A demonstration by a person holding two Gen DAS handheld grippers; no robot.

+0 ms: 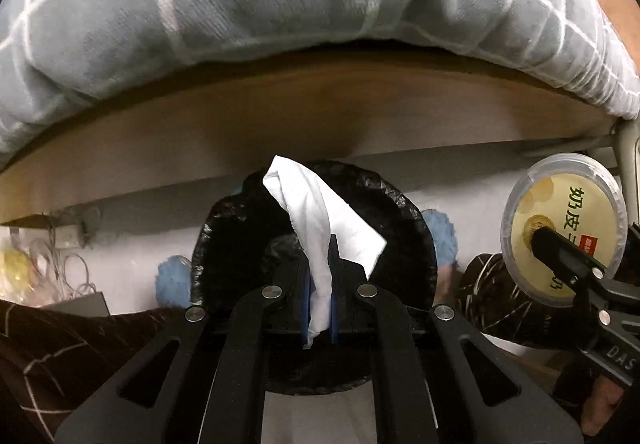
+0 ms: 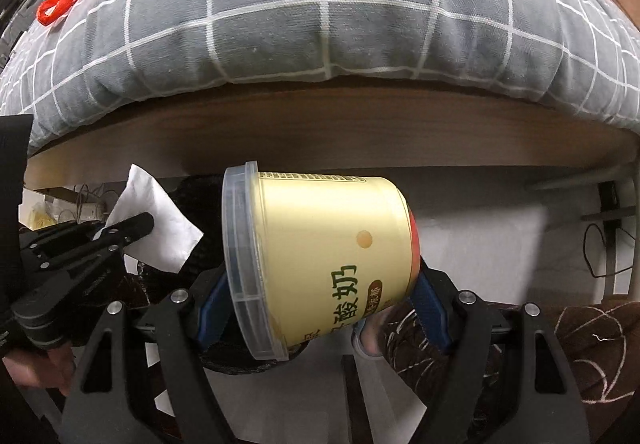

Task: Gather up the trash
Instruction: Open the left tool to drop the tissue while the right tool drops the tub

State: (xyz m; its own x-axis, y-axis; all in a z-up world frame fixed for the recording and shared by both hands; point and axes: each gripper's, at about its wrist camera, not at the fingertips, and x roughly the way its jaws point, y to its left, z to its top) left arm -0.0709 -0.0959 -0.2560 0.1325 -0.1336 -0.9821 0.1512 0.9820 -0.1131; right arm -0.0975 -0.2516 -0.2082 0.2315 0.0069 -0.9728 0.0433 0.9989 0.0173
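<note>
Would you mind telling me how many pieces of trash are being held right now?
2. A white tissue is pinched in the left tool, above the black bin bag. A yellow yogurt tub sits sideways in the right tool. Other trash may be hidden.

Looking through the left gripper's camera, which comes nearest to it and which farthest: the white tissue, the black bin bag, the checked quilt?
1. White tissue, pinched in the left gripper.
2. Black bin bag, just beyond the fingers, below.
3. Checked quilt, farthest, on the bed above.
</note>
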